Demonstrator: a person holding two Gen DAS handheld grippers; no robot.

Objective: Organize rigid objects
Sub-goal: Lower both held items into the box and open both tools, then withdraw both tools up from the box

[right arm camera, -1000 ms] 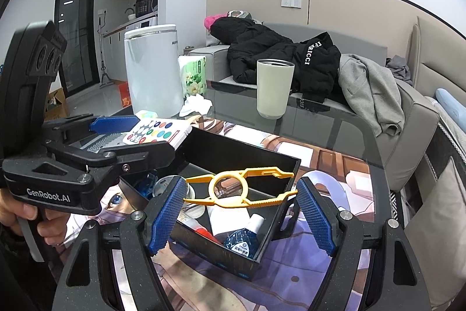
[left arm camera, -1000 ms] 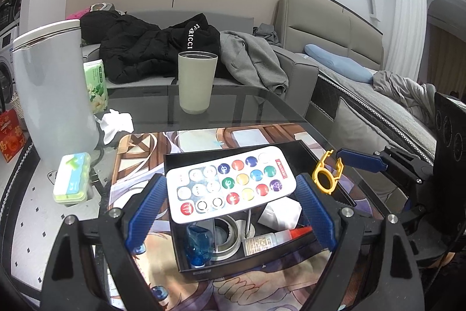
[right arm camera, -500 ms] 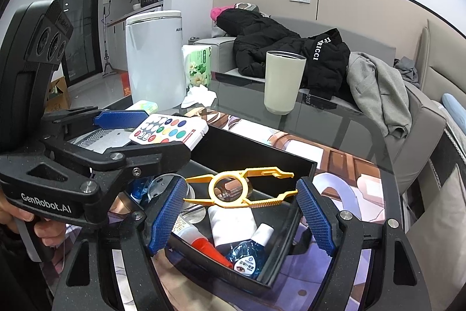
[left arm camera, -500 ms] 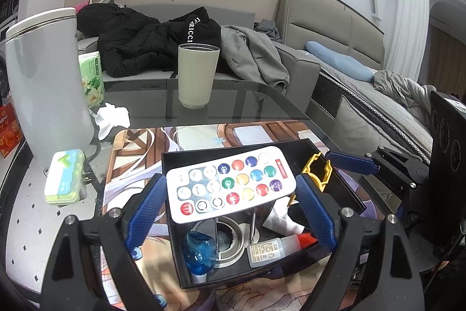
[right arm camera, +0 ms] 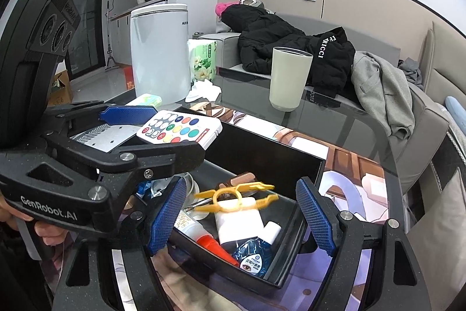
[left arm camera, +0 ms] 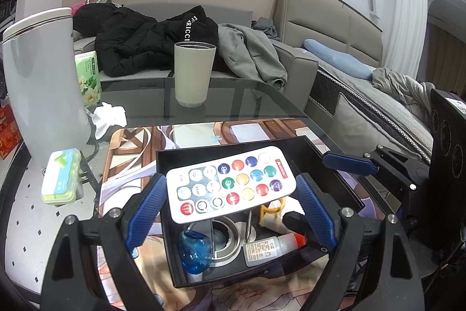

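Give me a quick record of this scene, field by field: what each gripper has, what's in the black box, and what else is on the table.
left gripper: shut on white remote, held above the box
right gripper: jaws opening; yellow clip blurred between them, pads clear of it
black box: glue bottle, blue eye-drop bottle, metal ring
table: beige cup, tissue pack, green case

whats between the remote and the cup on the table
Nothing stands there: past the remote come the black box's far wall, printed mat and bare glass before the cup; left wrist view.
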